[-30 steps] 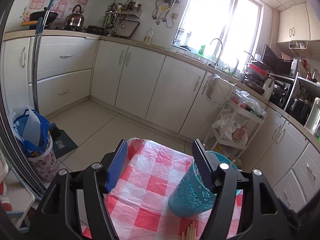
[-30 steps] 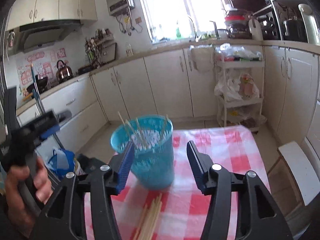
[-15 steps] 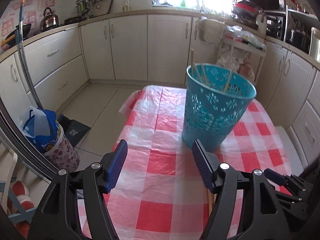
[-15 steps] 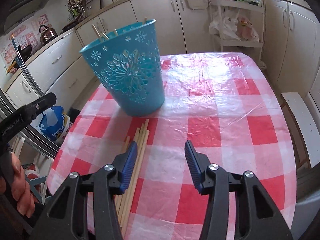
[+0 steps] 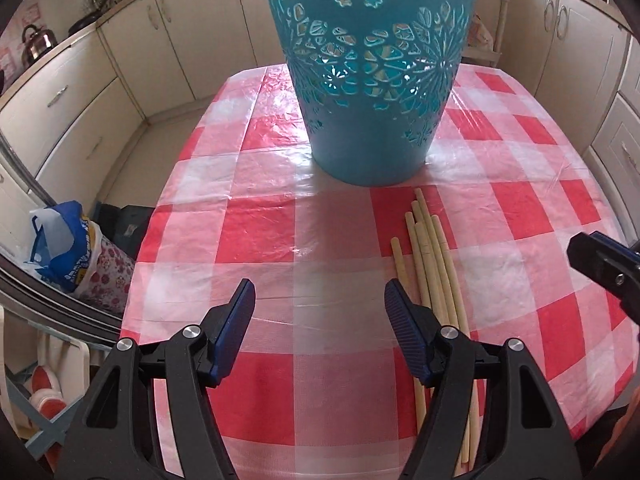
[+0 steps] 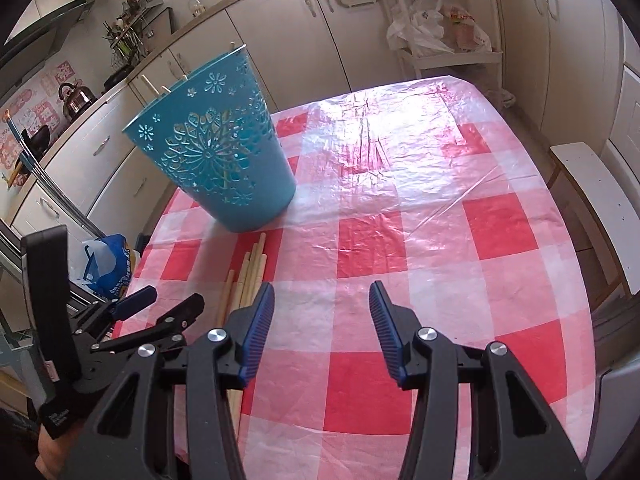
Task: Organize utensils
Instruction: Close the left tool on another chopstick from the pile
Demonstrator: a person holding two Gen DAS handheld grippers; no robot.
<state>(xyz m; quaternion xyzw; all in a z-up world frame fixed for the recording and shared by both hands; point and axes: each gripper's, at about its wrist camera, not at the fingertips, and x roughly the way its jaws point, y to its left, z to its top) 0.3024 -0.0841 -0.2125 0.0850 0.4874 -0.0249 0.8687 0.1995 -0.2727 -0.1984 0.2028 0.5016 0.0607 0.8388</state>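
chopsticks [image 5: 430,264] lie in a loose bundle on the red-and-white checked tablecloth [image 5: 264,236], near side of the table, their far tips just short of the base of the teal openwork basket [image 5: 368,80]. in the left wrist view the bundle runs from near the basket toward the near edge, passing under the right finger of the left gripper [image 5: 319,308]. that gripper is released, its blue-padded jaws spread wide over bare cloth with nothing between them, the sticks lying just to the right of the gap.

in the right wrist view the basket stands at far left on the table, upright as far as the lens lets one judge, with a few stick tips [image 6: 151,85] poking above its rim. the right gripper [image 6: 322,306] is also released, jaws apart over empty cloth; the bundle lies to the left of its left finger, partly hidden behind it. the left gripper shows at the near left of this view, low over the table edge beside the sticks.

beyond the table, cream kitchen cabinets [image 6: 280,28] line the far wall, a kettle [image 6: 74,98] sits on the counter at far left, and a white bench [image 6: 600,204] stands to the right of the table.
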